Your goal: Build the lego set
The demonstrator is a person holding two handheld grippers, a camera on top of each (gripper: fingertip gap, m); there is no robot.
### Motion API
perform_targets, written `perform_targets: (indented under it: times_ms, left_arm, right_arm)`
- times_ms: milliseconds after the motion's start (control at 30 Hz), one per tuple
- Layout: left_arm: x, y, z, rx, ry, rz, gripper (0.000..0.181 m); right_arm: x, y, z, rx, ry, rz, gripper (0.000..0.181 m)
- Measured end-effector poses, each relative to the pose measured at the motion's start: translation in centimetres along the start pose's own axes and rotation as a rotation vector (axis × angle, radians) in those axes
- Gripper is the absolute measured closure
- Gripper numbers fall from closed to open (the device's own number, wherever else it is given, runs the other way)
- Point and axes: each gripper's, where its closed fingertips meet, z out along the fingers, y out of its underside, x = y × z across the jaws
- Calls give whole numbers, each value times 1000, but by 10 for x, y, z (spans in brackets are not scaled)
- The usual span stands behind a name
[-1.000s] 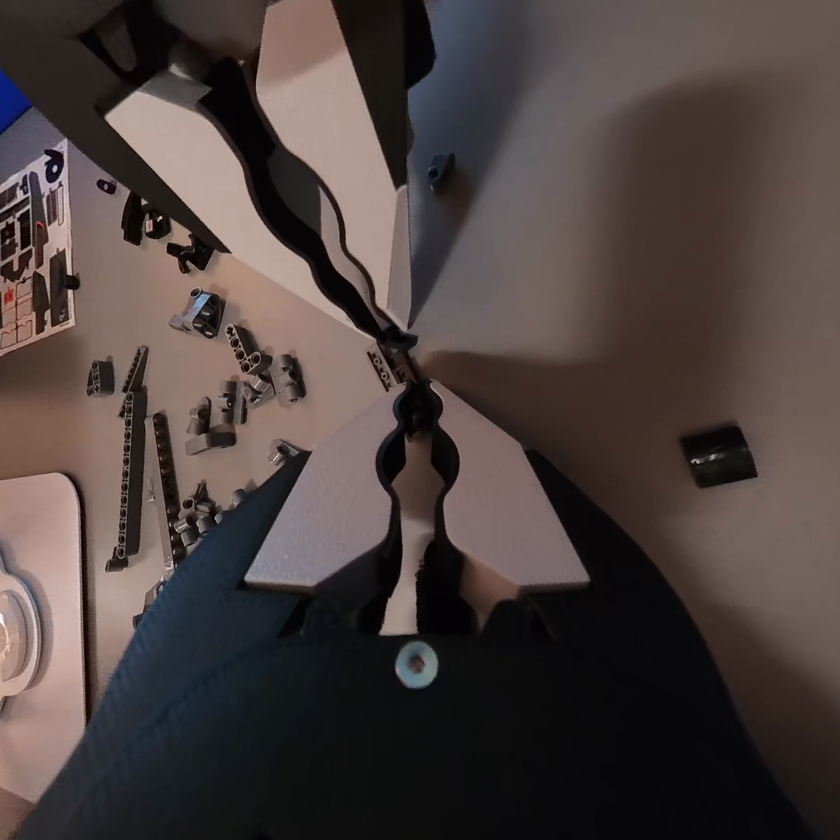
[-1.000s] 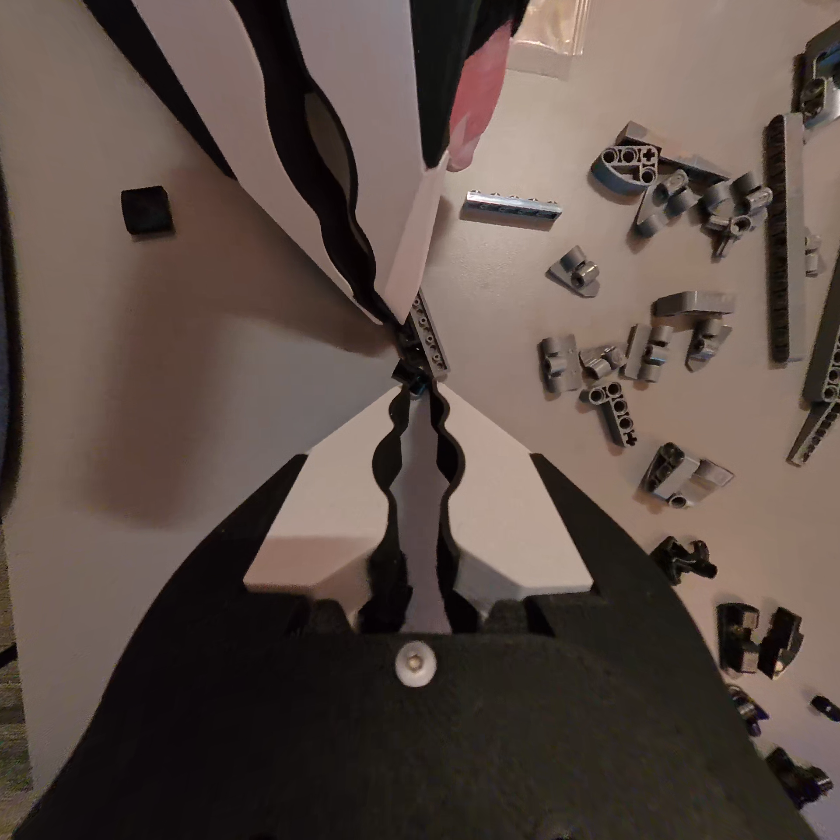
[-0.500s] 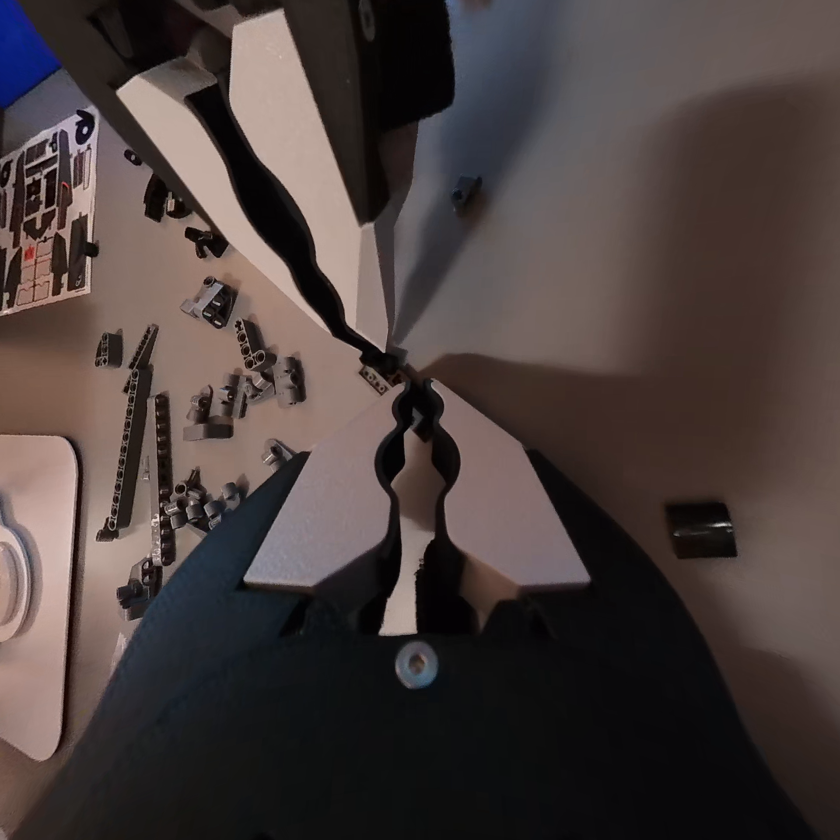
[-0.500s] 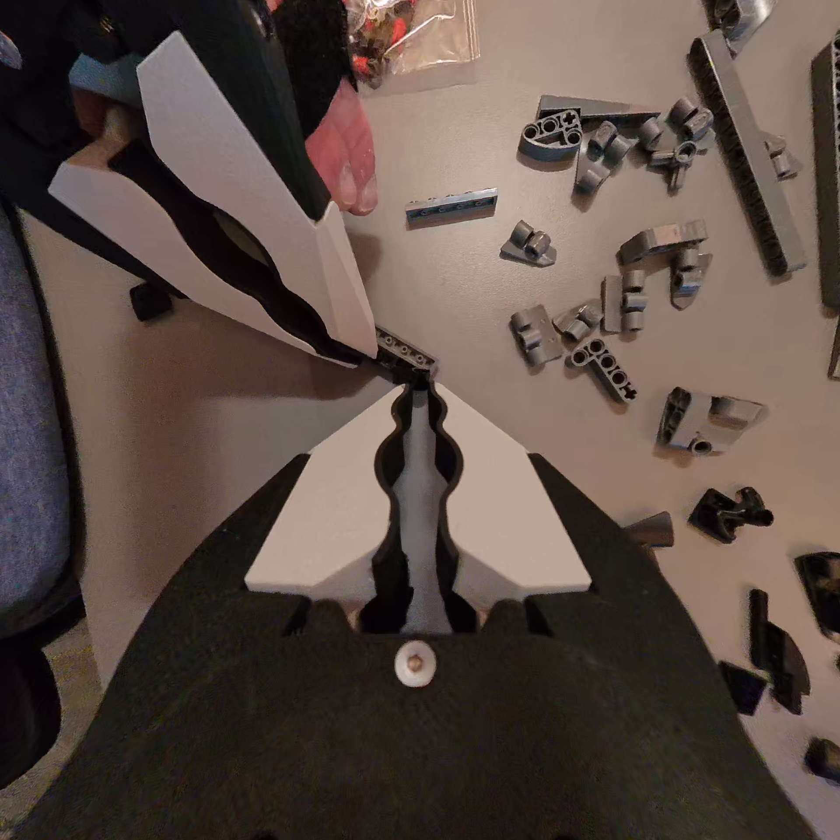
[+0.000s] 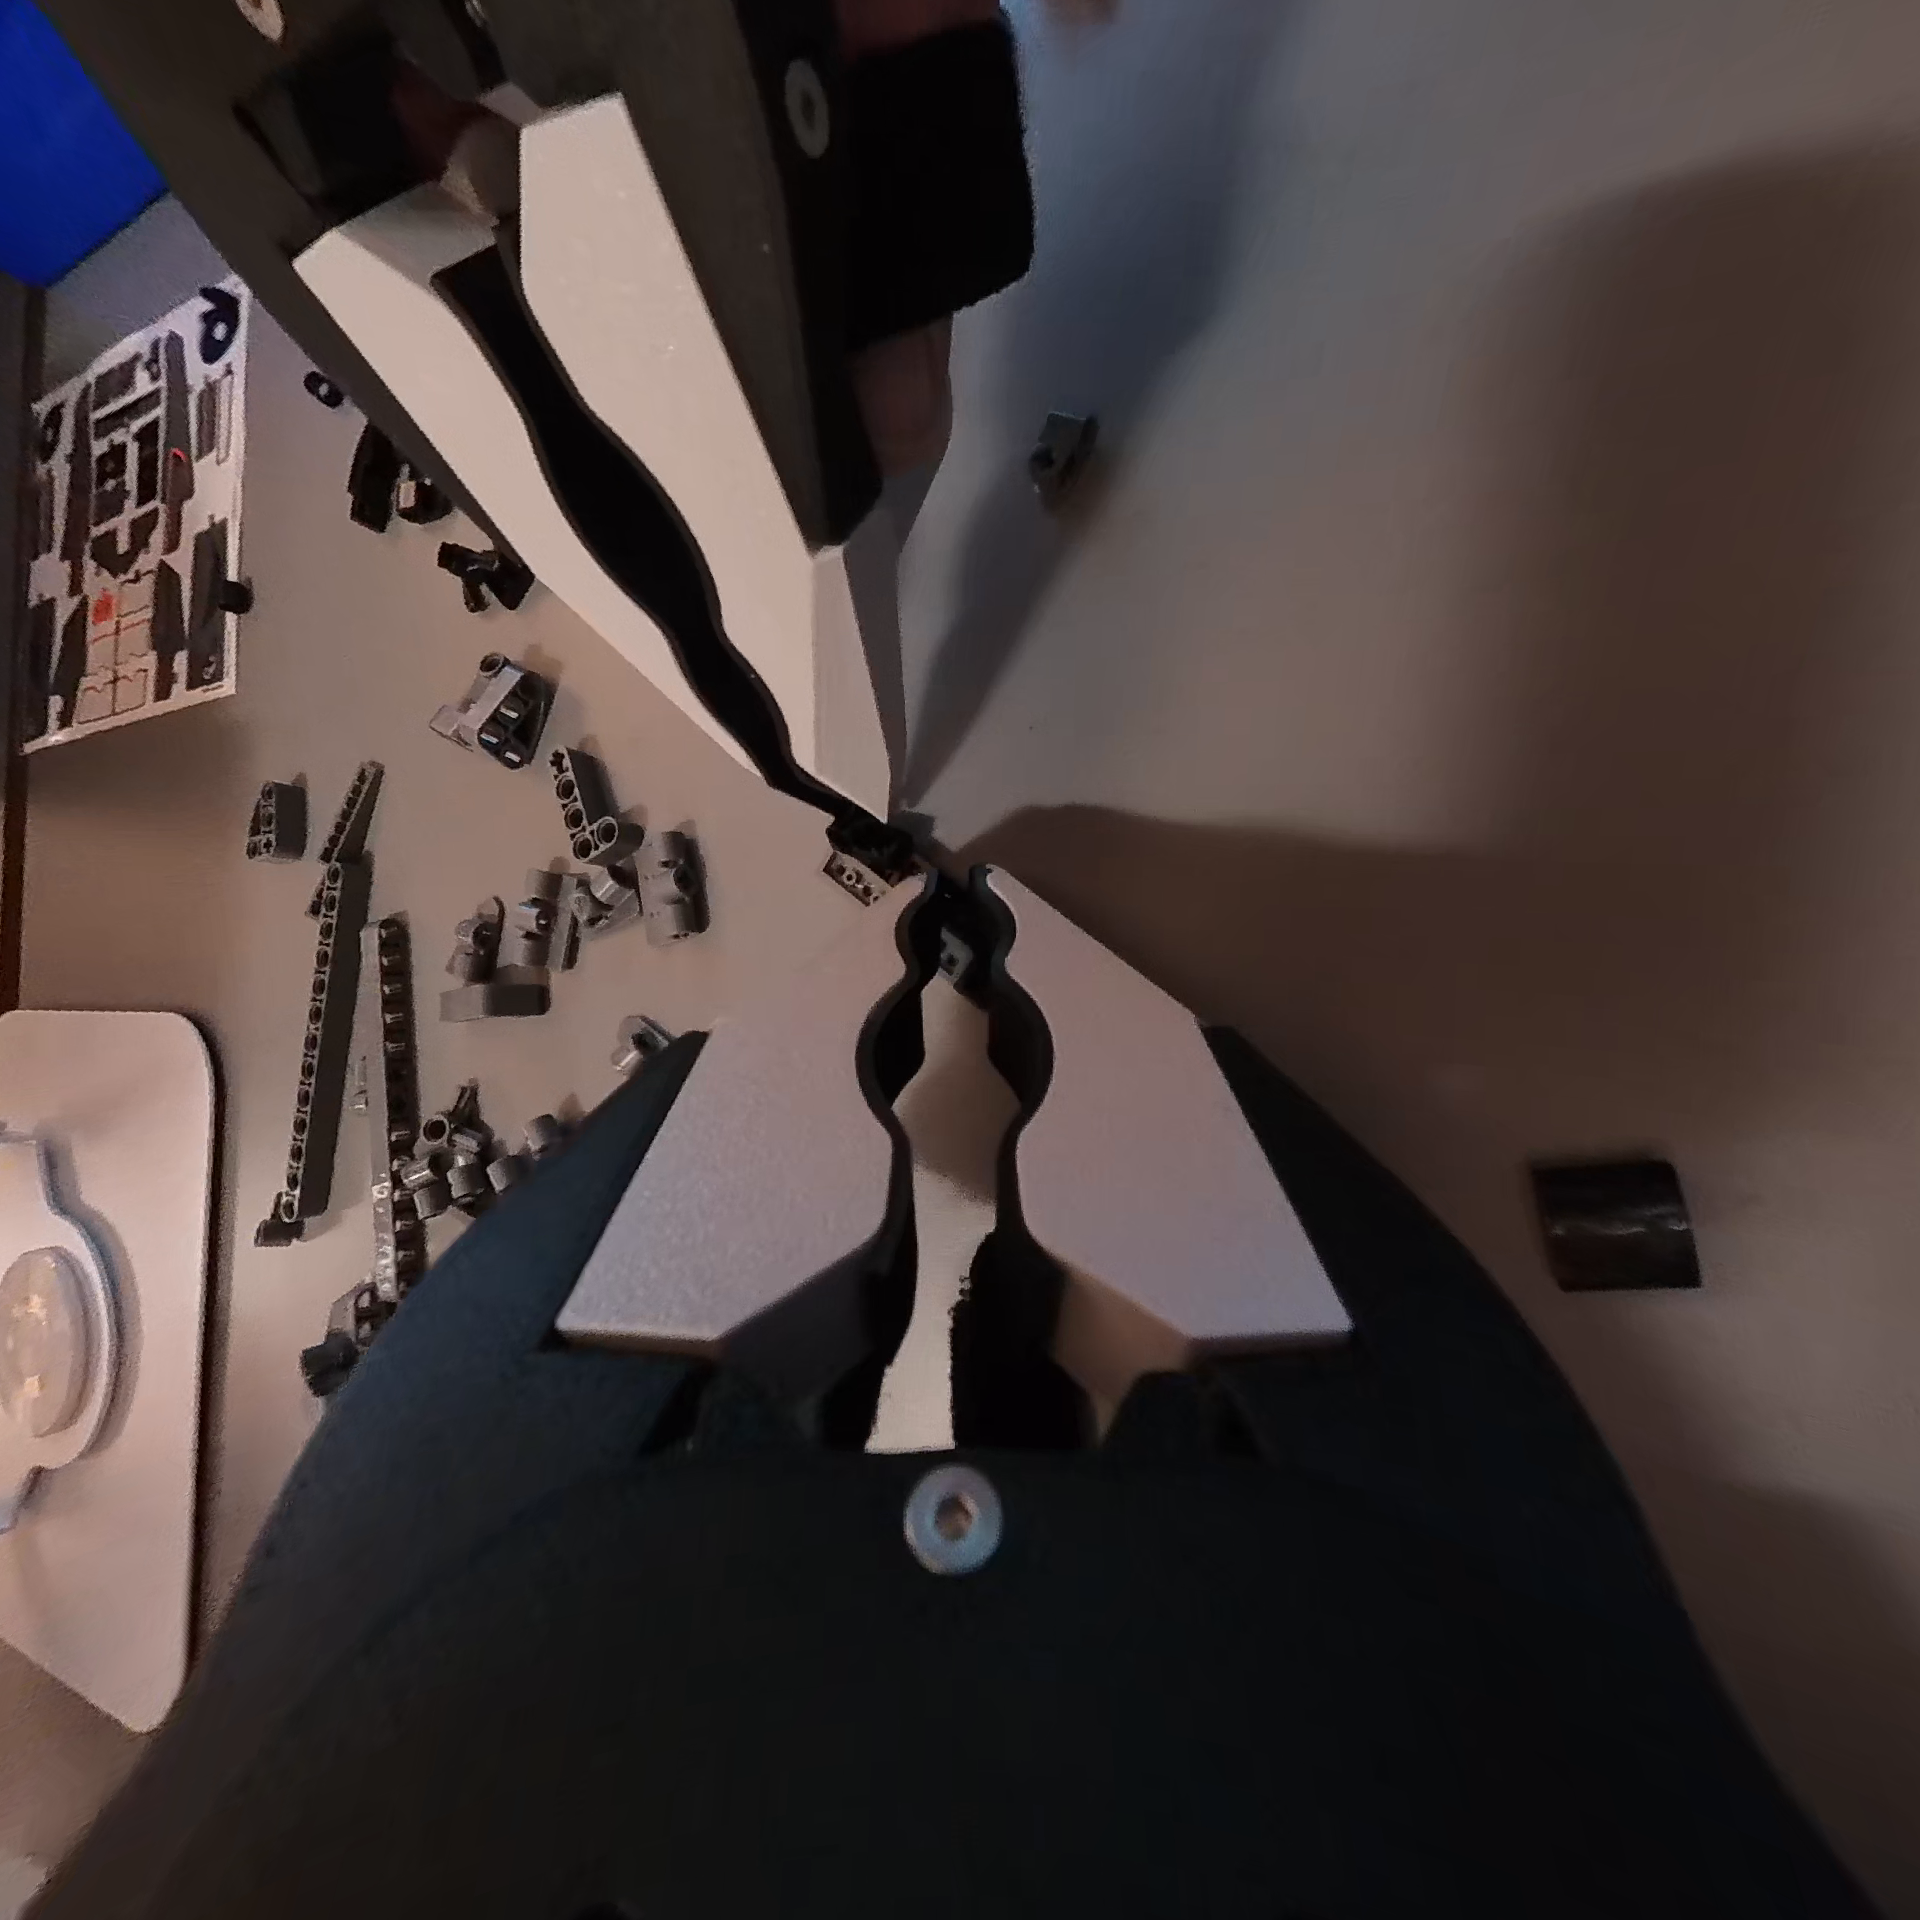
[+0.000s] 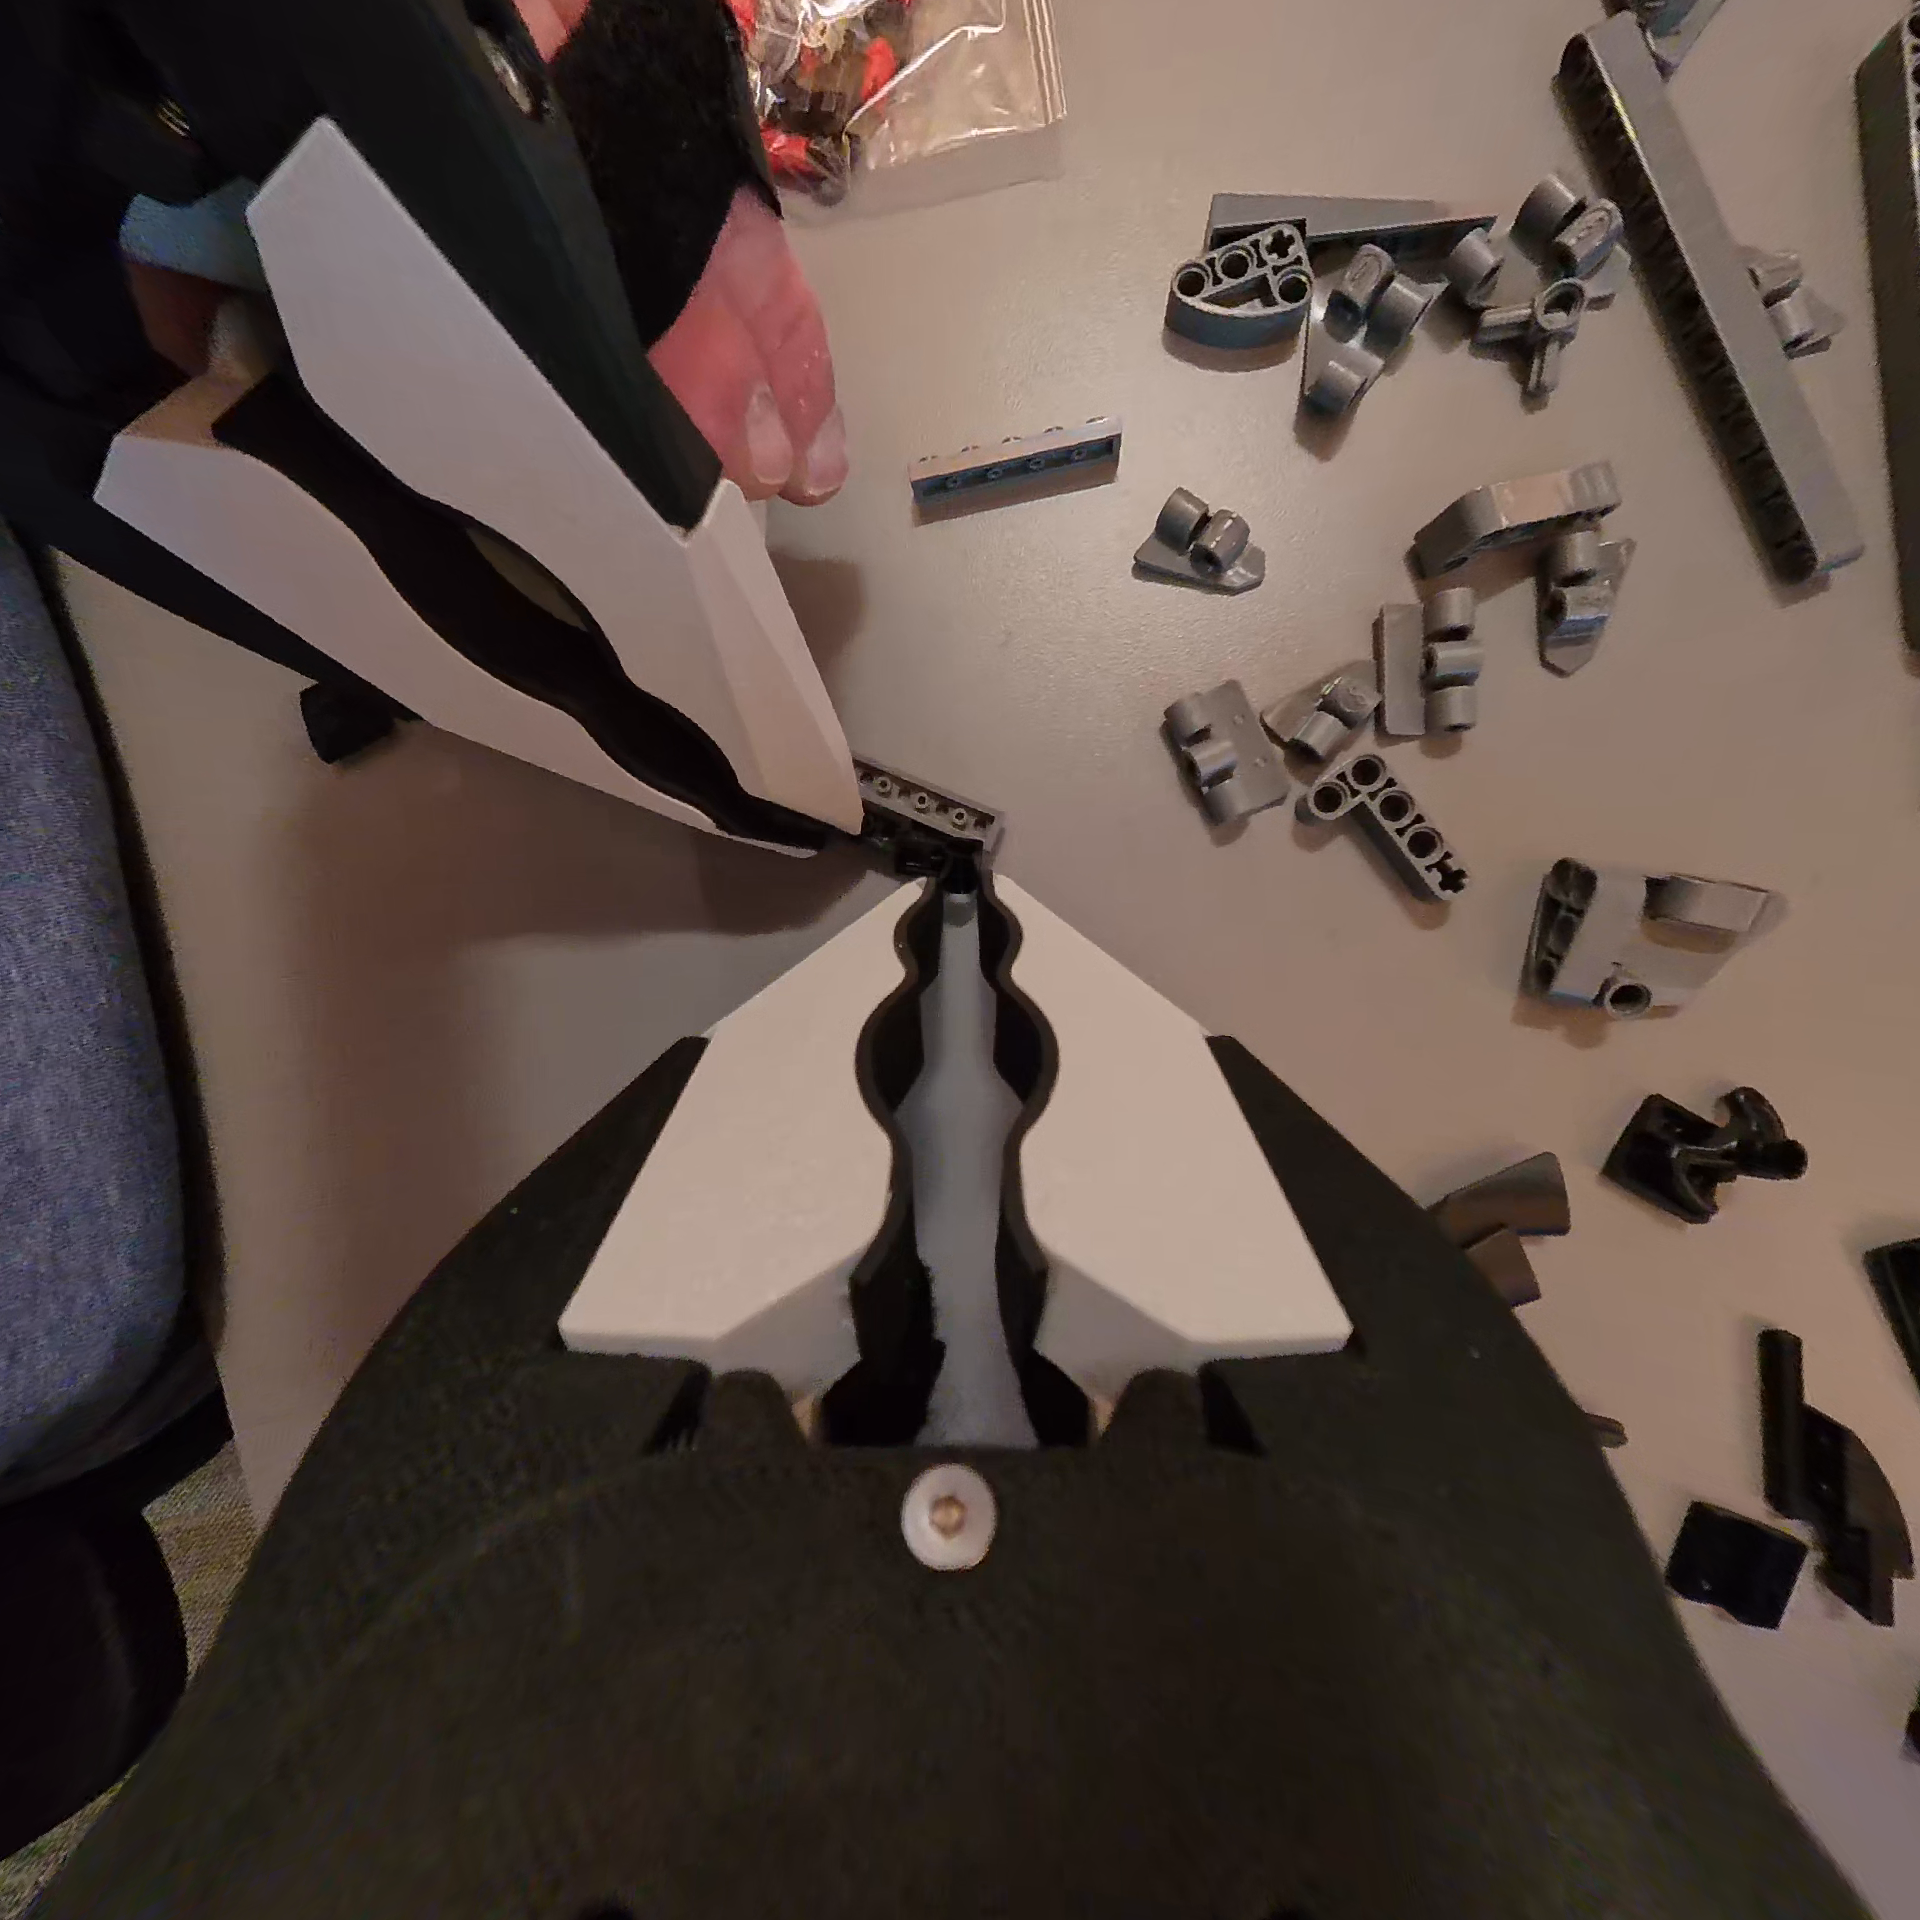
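Observation:
A short grey studded Lego plate (image 6: 928, 814) with a small black piece on it is held above the table between the two gripper tips. My left gripper (image 5: 951, 896) is shut on the plate, and one end (image 5: 957, 951) shows between its fingers. In the right wrist view the left gripper (image 6: 844, 831) comes in from the upper left. My right gripper (image 6: 956, 883) is shut on a small black pin (image 6: 957, 885) and touches the plate. In the left wrist view the right gripper (image 5: 875, 831) comes down from the upper left.
Loose grey connectors (image 6: 1351, 675) and long beams (image 6: 1704, 281) lie to the right, with black parts (image 6: 1704, 1153) nearer. A bag of parts (image 6: 914, 94) and a spare grey plate (image 6: 1018, 468) lie beyond. A sticker sheet (image 5: 135, 540), white tray (image 5: 104, 1299) and black curved piece (image 5: 1616, 1226) also lie on the table. Only a small space, under 4 cm, lies between the two pairs of fingers.
Both grippers stay shut and tip to tip. In the right wrist view the left gripper has swung from upright to slanting in from the left, and the held plate has turned with it.

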Motion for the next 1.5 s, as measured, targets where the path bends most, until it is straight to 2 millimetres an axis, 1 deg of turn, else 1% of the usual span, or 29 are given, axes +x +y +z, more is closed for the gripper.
perform_targets:
  times_ms: [133,367,567,967,1233,1333,1500]
  left_arm:
    - [-2,-7,-4,38,-13,7,180]
    - [-9,-10,-4,54,-43,34,178]
    - [-9,-4,2,34,-41,38,179]
    - [-9,1,2,51,-36,-12,181]
    - [-9,3,1,66,-33,-36,181]
    - [-9,3,1,72,-16,-70,181]
    - [-9,4,0,81,-20,-84,181]
  right_arm:
    - [0,0,1,3,-3,8,178]
    - [0,-1,1,5,-5,18,178]
    - [-1,-1,4,0,-9,23,178]
    - [-2,-7,7,0,-14,18,181]
    - [-3,-9,4,8,-5,11,181]
    - [-3,-10,4,9,-3,9,181]
    - [-3,-14,2,34,-1,4,181]
